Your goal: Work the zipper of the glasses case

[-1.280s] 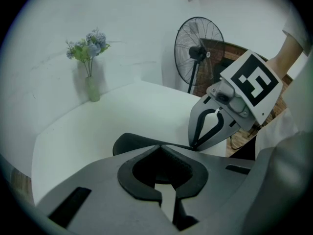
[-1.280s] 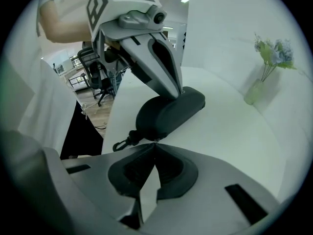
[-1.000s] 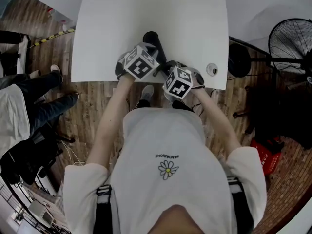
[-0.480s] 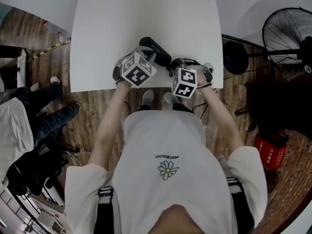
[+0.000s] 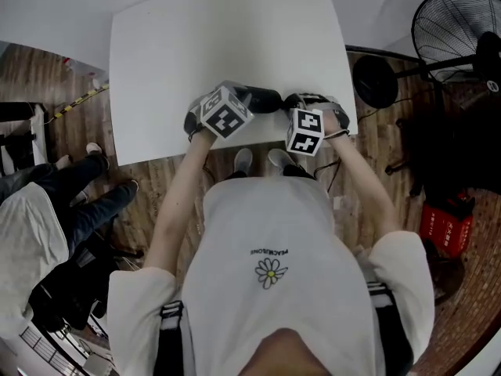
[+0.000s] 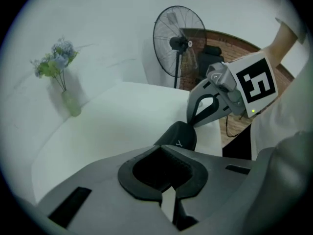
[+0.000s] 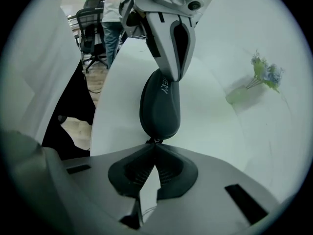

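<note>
A dark oval glasses case (image 5: 264,99) lies crosswise near the front edge of the white table (image 5: 172,45). My left gripper (image 5: 249,102) is shut on the case's left end. In the left gripper view the case (image 6: 179,137) runs out past the closed jaws of my left gripper (image 6: 165,151). My right gripper (image 5: 291,103) is at the case's other end. In the right gripper view my right gripper (image 7: 154,144) is shut on the small zipper pull at the near tip of the case (image 7: 159,106). The left gripper's fingers (image 7: 174,40) clamp its far end.
A small vase of flowers (image 6: 62,77) stands at the table's far edge. A standing fan (image 5: 458,30) and a red box (image 5: 446,225) are to the right of the table. A seated person's legs (image 5: 70,186) are on the left, and an office chair (image 7: 93,38) beyond.
The case has swung from a diagonal lie to crosswise along the front edge. Both grippers stayed at its ends, and the right one has drawn a little to the right.
</note>
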{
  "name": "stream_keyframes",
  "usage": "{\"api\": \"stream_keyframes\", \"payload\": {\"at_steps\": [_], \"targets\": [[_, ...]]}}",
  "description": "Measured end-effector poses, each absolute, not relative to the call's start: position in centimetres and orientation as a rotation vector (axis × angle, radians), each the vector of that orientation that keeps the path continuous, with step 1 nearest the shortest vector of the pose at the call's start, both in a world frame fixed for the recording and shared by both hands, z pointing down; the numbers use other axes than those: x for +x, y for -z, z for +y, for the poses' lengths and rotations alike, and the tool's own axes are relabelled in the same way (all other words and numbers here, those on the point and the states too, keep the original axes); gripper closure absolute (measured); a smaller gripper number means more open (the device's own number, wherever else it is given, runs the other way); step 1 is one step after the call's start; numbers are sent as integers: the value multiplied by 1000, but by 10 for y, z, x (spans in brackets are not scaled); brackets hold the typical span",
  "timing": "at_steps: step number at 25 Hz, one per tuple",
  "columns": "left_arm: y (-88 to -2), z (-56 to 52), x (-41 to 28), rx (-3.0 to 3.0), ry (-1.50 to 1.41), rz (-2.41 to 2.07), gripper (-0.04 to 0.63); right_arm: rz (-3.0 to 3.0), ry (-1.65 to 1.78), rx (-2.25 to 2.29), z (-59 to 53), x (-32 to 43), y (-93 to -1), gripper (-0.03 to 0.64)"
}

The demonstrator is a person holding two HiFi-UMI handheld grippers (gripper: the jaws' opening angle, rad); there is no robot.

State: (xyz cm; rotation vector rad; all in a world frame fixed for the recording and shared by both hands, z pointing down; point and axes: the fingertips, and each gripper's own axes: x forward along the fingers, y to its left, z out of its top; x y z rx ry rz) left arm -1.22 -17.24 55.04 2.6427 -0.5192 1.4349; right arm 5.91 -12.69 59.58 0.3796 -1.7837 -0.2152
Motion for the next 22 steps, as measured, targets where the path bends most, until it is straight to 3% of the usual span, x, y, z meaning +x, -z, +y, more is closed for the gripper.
{"api": "stream_keyframes", "payload": {"at_steps": [14,22], "targets": [[-550,-172,-16,2660,-1335,-619,580,-1963,-192,648,-101,5,-591,609],[-548,-174,-15,2633,-1215,-611,580,-1988,-37,580,-105,-26,-589,607]]}}
